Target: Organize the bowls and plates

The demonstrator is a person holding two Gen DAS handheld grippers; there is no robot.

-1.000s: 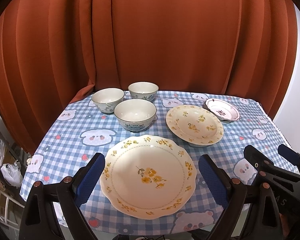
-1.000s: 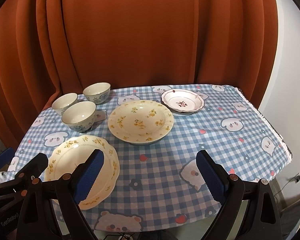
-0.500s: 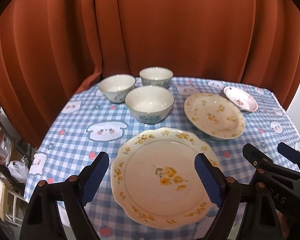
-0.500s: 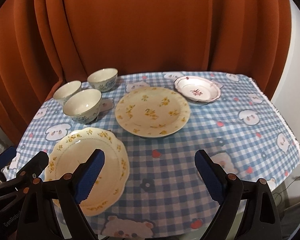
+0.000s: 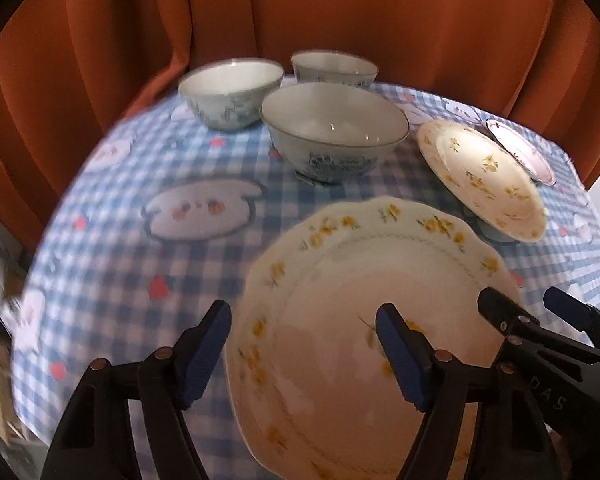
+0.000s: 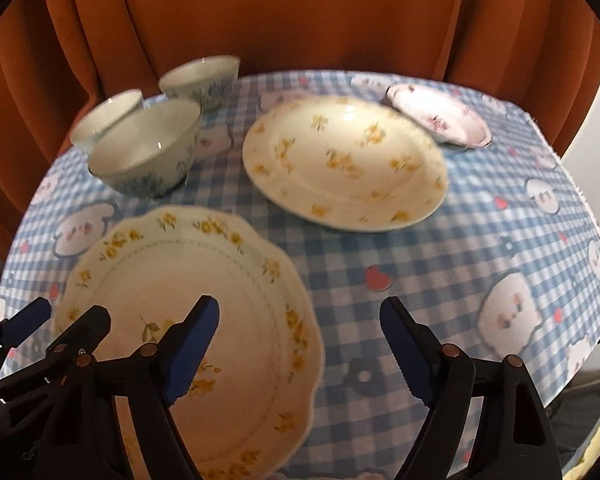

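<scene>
A large scalloped plate (image 5: 340, 280) (image 6: 180, 280) with yellow flowers lies nearest on the checked tablecloth (image 5: 120, 240) (image 6: 440, 260). My left gripper (image 5: 302, 332) (image 6: 68, 316) hovers over its left rim, jaws closing, pads not touching it. My right gripper (image 6: 300, 320) (image 5: 528, 304) straddles its right rim, jaws also closing, nothing gripped. Behind stand a deeper yellow-flowered plate (image 5: 480, 176) (image 6: 344, 160) and a small pink-rimmed plate (image 5: 520, 148) (image 6: 440, 118). Three white bowls with blue pattern cluster at the back left: a big one (image 5: 332, 132) (image 6: 146, 148) and two smaller (image 5: 230, 92) (image 5: 334, 68).
A rust-orange curtain (image 5: 380, 20) (image 6: 300, 12) hangs right behind the table. The cloth drops off at the right edge (image 6: 596, 240) and at the left edge (image 5: 24, 280). Bare cloth lies right of the near plate.
Both grippers have dropped and pushed forward toward the near plate, which now fills more of each view. Both pairs of jaws stand narrower than before.
</scene>
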